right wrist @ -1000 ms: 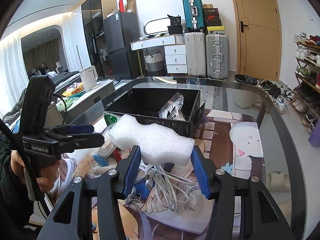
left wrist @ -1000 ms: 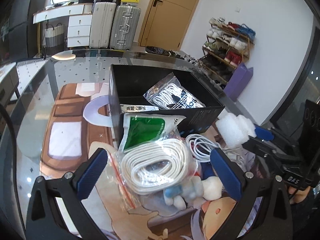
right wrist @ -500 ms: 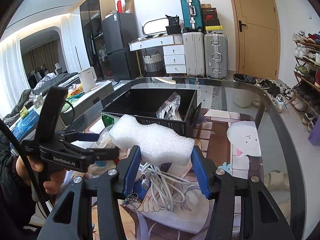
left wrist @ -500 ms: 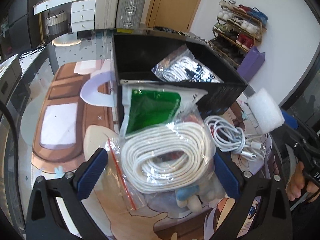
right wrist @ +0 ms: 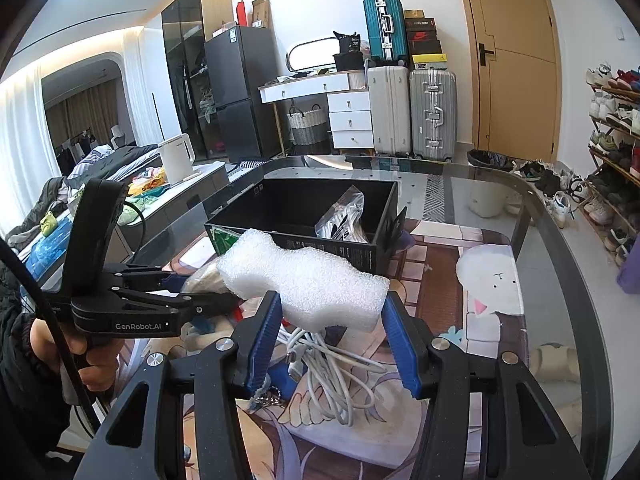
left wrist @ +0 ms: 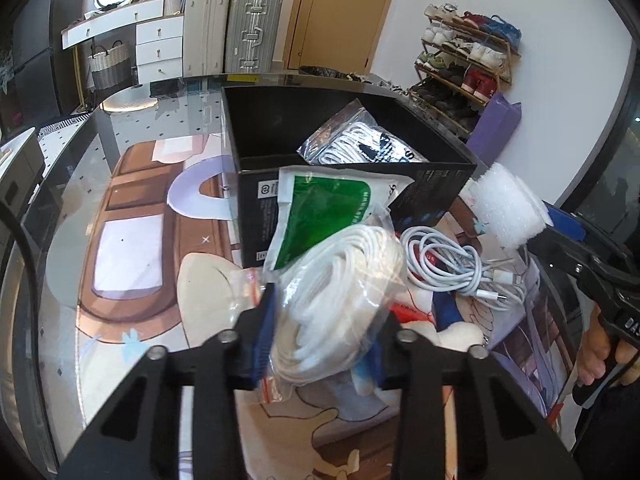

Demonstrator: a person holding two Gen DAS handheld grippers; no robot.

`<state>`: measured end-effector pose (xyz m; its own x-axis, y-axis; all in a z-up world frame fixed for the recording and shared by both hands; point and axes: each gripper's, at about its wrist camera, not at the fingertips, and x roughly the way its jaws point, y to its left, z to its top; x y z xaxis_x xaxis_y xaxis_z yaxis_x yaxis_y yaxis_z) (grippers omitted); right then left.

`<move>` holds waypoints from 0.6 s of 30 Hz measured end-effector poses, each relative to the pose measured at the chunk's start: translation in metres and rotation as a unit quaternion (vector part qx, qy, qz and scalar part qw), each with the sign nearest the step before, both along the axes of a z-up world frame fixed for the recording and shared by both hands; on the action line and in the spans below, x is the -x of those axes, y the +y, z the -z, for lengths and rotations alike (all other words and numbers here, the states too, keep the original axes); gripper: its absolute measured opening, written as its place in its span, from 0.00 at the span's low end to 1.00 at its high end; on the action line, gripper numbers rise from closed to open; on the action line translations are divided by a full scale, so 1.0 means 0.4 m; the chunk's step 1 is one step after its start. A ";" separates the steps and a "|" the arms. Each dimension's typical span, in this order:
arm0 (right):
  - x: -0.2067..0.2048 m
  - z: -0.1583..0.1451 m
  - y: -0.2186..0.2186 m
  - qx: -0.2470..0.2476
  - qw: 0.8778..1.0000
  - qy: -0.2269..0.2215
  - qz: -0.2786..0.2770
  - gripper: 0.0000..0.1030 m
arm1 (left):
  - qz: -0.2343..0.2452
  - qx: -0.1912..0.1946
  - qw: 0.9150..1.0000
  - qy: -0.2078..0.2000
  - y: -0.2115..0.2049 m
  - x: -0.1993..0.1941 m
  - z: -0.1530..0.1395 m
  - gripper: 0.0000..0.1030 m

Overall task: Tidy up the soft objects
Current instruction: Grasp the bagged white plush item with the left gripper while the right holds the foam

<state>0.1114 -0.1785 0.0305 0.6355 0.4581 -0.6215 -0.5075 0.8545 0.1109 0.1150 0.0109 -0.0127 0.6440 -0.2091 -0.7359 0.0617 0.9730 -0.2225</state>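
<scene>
Left gripper (left wrist: 320,340) now pinched on the clear bag of coiled white cord (left wrist: 340,288), blue pads pressed into both sides of it; half a second back, spread wide around the same bag. Bag bunched up between the pads, tilted, just in front of the black box (left wrist: 360,184) on the glass table (left wrist: 132,128). Right gripper (right wrist: 330,338) clamped on the white foam block (right wrist: 304,276), same grip as before, block held above the loose white cable bundle (right wrist: 332,372) and near the box front wall. Green-and-white packet (left wrist: 324,208) leaning against the box front, touching the bag. Another bagged cord (left wrist: 356,140) lying inside the box. Printed mat (left wrist: 132,248) beneath everything, plush toy (left wrist: 452,336) partly hidden behind the left gripper
</scene>
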 end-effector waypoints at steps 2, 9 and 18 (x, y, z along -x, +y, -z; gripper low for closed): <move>0.003 -0.002 0.002 0.000 1.000 -0.002 -0.001 0.51 | -0.001 0.000 1.000 -0.009 0.004 0.011 -0.005 0.24; 0.000 -0.003 0.003 -0.001 1.000 -0.005 -0.002 0.51 | -0.003 -0.008 0.999 -0.041 0.011 0.047 -0.036 0.18; 0.014 -0.020 0.003 -0.005 1.000 -0.017 -0.001 0.51 | -0.014 -0.002 0.998 -0.068 0.029 0.079 -0.084 0.17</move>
<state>0.1059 -0.1772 0.0384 0.6559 0.4654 -0.5943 -0.5127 0.8525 0.1017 0.0835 0.0223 0.0210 0.7430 -0.1859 -0.6430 0.0631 0.9758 -0.2092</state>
